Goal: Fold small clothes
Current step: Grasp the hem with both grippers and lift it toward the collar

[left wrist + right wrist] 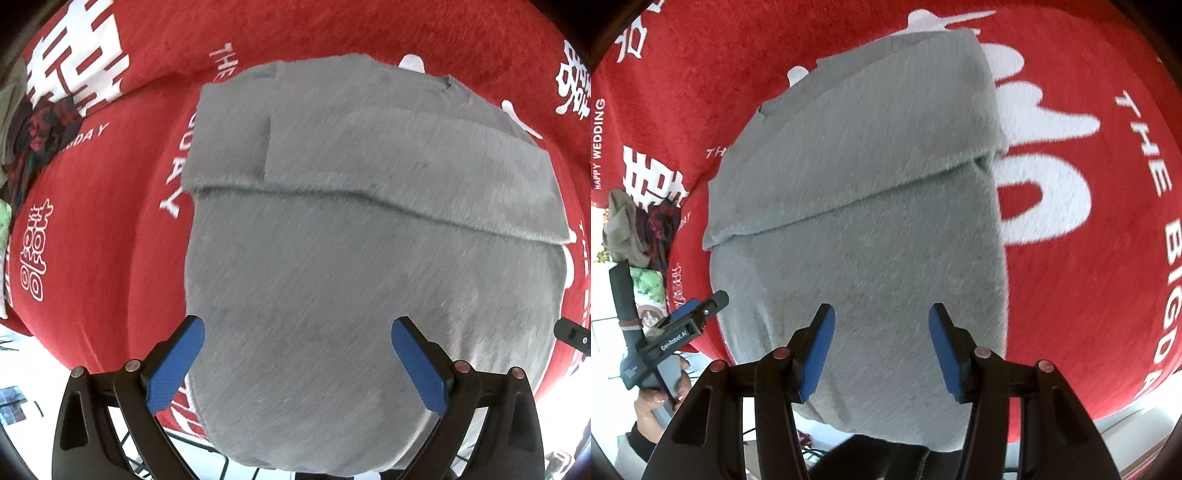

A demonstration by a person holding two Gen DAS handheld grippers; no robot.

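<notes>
At the far left we see a pile of other clothes (646,229), dark patterned and olive pieces, bunched at the edge of the red cloth (110,229) with white lettering that covers the table. Just right of that pile, in the right wrist view, our left gripper (701,308) comes in from the side, with a hand (659,400) wrapped round its handle below. From its own camera, the left gripper (297,363) hangs over the grey garment (354,258), its blue pads wide apart and nothing caught between them; the fabric lies flat beneath, not pinched. The grey garment takes up the middle of the cloth, already folded: an upper layer laps over the lower part along a crosswise edge, and a narrower flap lies on top of that near the far end. Its near end droops over the table edge toward us. Further right, our right gripper (882,347) also stands released above the garment's near part, pads parted and empty. A black tip of the right gripper shows at the right margin of the left view.
</notes>
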